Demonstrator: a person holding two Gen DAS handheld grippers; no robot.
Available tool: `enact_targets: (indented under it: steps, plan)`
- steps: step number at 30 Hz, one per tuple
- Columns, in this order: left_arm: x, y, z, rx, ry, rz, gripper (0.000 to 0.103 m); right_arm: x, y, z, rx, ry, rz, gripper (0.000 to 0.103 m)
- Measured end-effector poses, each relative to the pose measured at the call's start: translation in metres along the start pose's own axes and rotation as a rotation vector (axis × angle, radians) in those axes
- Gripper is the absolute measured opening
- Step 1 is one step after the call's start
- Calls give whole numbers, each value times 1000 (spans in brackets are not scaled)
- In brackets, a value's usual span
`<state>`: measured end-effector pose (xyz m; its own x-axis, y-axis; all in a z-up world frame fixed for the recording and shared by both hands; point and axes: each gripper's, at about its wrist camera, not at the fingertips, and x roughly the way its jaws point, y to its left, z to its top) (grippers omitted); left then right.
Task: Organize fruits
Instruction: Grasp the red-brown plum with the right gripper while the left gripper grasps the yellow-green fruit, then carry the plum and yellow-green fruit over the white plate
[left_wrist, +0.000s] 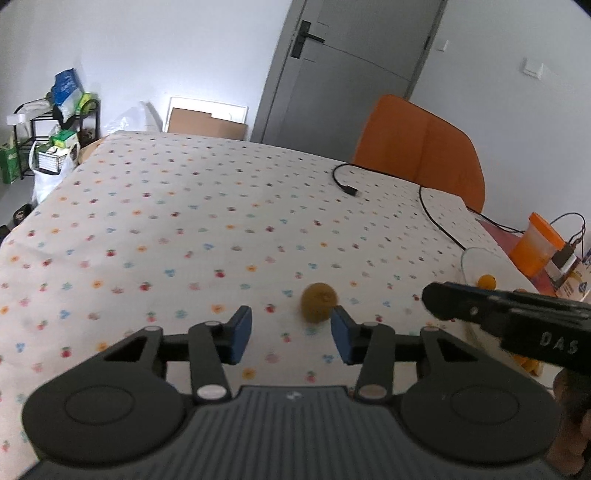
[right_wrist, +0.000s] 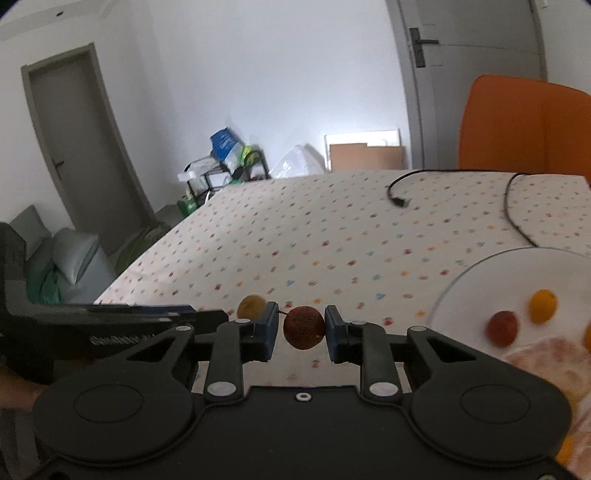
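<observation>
A brown kiwi (left_wrist: 318, 302) lies on the dotted tablecloth, just ahead of my left gripper (left_wrist: 291, 334), which is open and empty; the kiwi is near its right fingertip. It also shows in the right wrist view (right_wrist: 251, 305). My right gripper (right_wrist: 301, 332) is shut on a red lychee (right_wrist: 304, 327) with a short stem, held above the cloth. A clear glass plate (right_wrist: 465, 280) at the right holds another red lychee (right_wrist: 501, 328) and a small orange fruit (right_wrist: 542, 305). The right gripper's body (left_wrist: 506, 319) shows at the right in the left wrist view.
A black cable (left_wrist: 428, 206) runs over the far right of the table (left_wrist: 184, 221). An orange chair (left_wrist: 421, 147) stands behind it. An orange-lidded jar (left_wrist: 535, 245) stands at the right edge. A cluttered rack (left_wrist: 55, 122) is at the far left.
</observation>
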<state>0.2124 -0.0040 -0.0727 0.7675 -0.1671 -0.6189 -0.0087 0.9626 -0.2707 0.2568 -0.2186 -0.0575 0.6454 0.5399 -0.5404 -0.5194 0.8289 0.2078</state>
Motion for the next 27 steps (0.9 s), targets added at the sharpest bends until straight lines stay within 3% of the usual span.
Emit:
enact_targets:
  steps: [11,14,18,27]
  plan:
    - [21,-17,3,39,-10,35,39,-19,-19,1,41,-48,-23,25]
    - [23,-23,5,47,-14,30,22,-23,-23,0,49,-59,-25,25]
    - [21,-33,4,73,-18,62,22,-29,-29,-3,64,-68,-36,25]
    - [7,-53,4,81,-46,40,22,-51,-46,-13,99,-96,-61,25]
